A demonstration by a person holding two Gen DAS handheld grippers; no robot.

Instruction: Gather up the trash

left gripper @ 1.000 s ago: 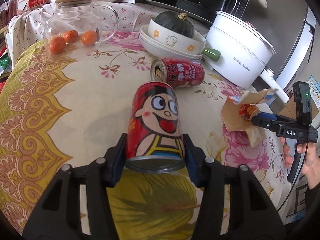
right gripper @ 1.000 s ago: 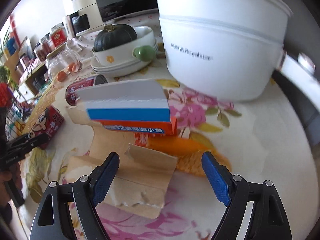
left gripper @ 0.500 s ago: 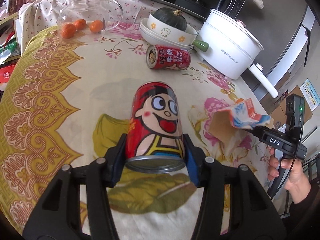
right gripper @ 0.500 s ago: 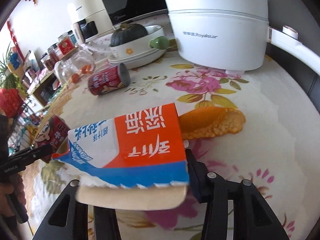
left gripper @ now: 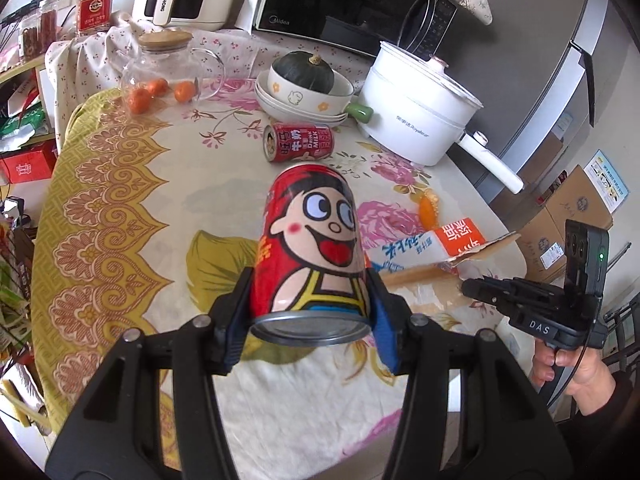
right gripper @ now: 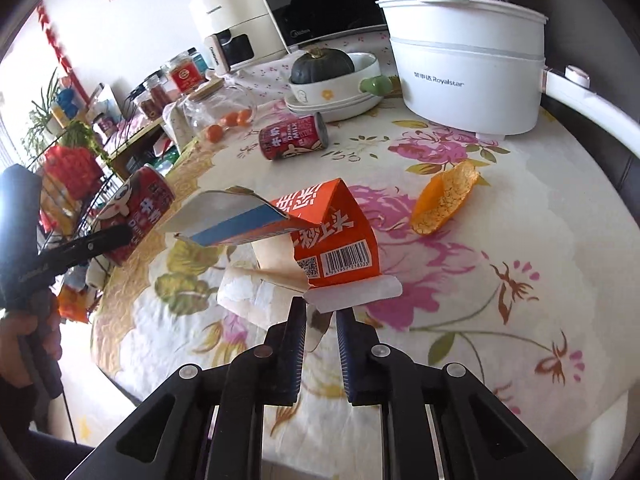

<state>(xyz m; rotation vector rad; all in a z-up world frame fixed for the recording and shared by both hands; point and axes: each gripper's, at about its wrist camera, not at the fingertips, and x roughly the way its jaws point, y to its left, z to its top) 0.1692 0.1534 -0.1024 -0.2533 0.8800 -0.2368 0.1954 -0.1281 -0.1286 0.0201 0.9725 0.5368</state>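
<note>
While your left tongs (left gripper: 310,312) clamp the red can (left gripper: 312,248) by its base, it hangs tilted above the counter (left gripper: 120,208); a slack grip could drop it. A second can (left gripper: 298,143) lies ahead of it, and the lifted can has swung further from that one than half a second ago.

Your right tongs (right gripper: 321,322) are pinched narrow on the torn carton (right gripper: 316,232) by one thin flap, which could tear. An orange peel (right gripper: 442,200) lies ahead to the right. Earlier the carton filled the jaws; now it dangles ahead.
</note>
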